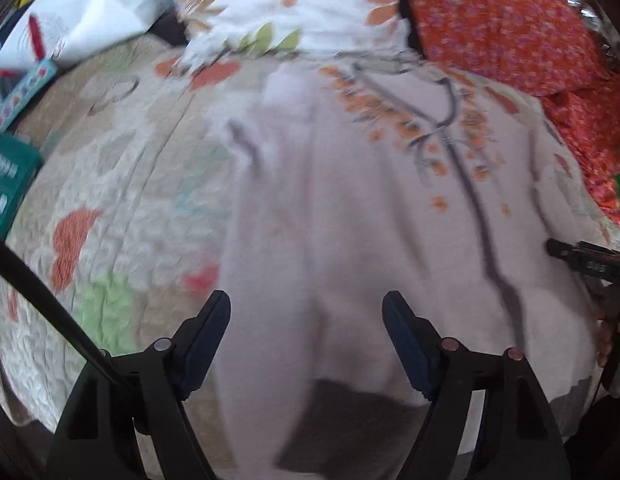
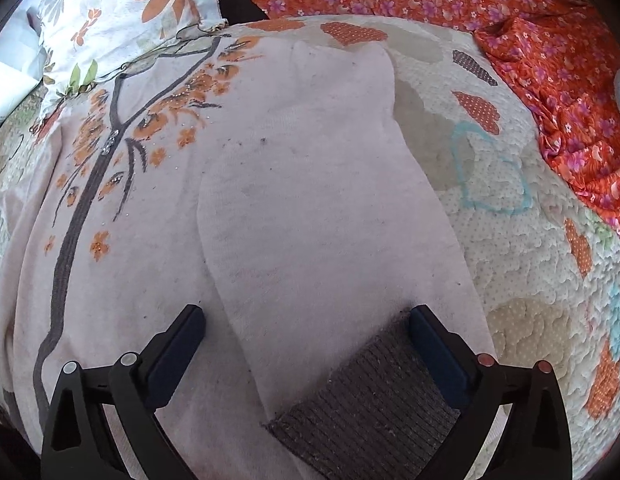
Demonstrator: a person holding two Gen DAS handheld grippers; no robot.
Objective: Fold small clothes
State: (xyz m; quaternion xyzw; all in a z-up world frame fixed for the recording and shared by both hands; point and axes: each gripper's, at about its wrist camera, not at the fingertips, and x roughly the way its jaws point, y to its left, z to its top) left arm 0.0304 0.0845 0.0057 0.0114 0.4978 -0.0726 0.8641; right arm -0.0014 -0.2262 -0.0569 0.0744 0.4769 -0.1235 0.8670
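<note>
Pale pink knitted sweater point(image 2: 270, 200) with an orange flower print, spread on a quilted patchwork bedspread point(image 2: 522, 240)

Left hand-held gripper point(image 1: 306, 312) hovers over the blurred sweater, jaws apart, gripping nothing; right hand-held gripper point(image 2: 306, 324) stands wide open over the folded-in sleeve, its grey ribbed cuff point(image 2: 374, 404) between the jaws, one pad touching its edge; orange floral cloth point(image 2: 510, 12) lies beyond.
</note>
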